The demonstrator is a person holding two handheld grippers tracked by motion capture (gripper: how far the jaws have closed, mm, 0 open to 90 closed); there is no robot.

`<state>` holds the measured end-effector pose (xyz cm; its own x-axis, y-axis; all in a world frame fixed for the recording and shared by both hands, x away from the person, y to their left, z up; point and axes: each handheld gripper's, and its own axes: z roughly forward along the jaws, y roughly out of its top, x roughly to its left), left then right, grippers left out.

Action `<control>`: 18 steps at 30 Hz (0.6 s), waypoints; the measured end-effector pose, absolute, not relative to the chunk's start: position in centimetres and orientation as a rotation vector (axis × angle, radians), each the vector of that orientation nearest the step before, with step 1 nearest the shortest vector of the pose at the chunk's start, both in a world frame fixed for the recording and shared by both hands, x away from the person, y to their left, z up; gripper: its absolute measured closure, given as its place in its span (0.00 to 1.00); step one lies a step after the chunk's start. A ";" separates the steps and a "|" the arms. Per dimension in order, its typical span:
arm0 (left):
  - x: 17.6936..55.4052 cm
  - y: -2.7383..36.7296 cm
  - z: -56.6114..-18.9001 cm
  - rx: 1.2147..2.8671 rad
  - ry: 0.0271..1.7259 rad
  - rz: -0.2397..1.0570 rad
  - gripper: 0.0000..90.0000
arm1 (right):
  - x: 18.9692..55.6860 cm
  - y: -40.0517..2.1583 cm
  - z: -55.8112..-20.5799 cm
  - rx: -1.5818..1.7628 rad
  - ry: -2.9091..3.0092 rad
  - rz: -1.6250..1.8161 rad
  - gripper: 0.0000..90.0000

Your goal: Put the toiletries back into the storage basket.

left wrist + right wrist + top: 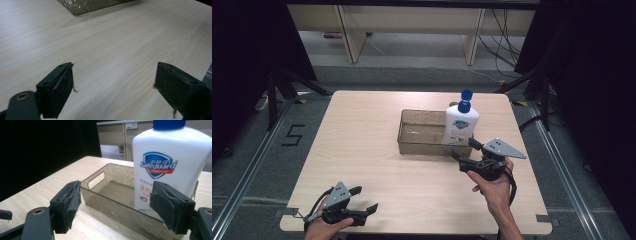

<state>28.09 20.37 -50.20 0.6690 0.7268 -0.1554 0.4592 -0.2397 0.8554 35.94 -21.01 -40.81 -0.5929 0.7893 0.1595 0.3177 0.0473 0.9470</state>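
A white Safeguard bottle with a blue cap stands upright in the right end of a see-through brown bin on the pale wooden table. My right gripper is open just in front of the bin's near right corner. In the right gripper view, the bottle and the bin lie beyond the spread jaws of this gripper, which hold nothing. My left gripper rests near the table's front left edge. It is open over bare wood, with a corner of the bin far ahead.
The table's front edge runs close behind both hands. Dark curtains and stand legs flank the table. Wooden furniture legs and cables stand on the floor beyond the far edge. A "5" mark is on the floor at left.
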 end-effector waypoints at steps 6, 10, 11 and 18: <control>28.1 20.4 -50.2 1.893 0.938 0.339 0.17 | 35.5 -20.7 -41.2 1.098 1.929 1.558 0.27; 28.1 20.5 -50.1 1.895 0.934 0.336 0.17 | 35.1 -20.4 -41.5 1.105 1.939 1.567 0.27; 28.1 20.5 -50.1 1.894 0.934 0.337 0.17 | 35.0 -20.4 -41.5 1.104 1.955 1.571 0.27; 28.0 20.4 -50.1 1.885 0.938 0.335 0.17 | 34.4 -20.2 -42.1 1.084 1.975 1.555 0.27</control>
